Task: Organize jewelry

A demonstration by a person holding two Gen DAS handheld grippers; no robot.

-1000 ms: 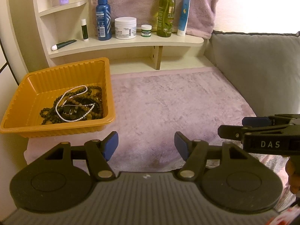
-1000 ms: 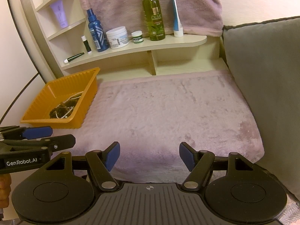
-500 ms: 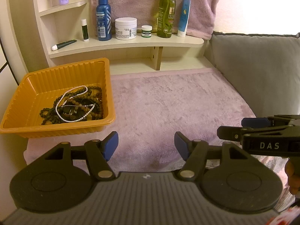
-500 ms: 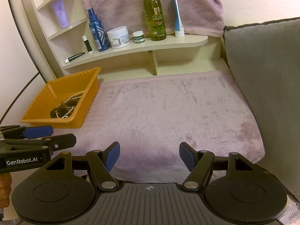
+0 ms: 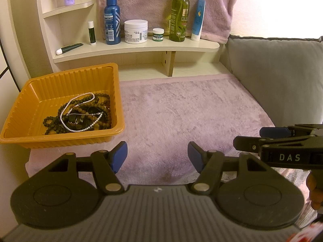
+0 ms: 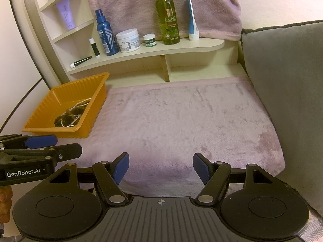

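An orange ribbed tray [image 5: 66, 80] [image 6: 66, 89] sits at the left on a mauve fluffy cloth [image 5: 191, 109] [image 6: 181, 117]. Inside it lies a tangle of jewelry: a white pearl necklace [image 5: 80, 100] [image 6: 70, 121] over dark bead strands [image 5: 52, 123]. My left gripper [image 5: 157, 156] hovers low over the cloth's near edge, right of the tray, open and empty. My right gripper [image 6: 160, 166] stands beside it, also open with nothing between its blue pads. Each gripper shows side-on in the other's view, at the right edge [image 5: 262, 136] and the left edge [image 6: 60, 147].
A cream shelf [image 5: 141, 49] behind the cloth carries a blue spray bottle [image 5: 112, 20], a white jar [image 5: 135, 31], a green olive bottle [image 5: 179, 14], tubes and a lip balm. A grey cushion [image 5: 282, 76] bounds the right. A mauve towel hangs at the back.
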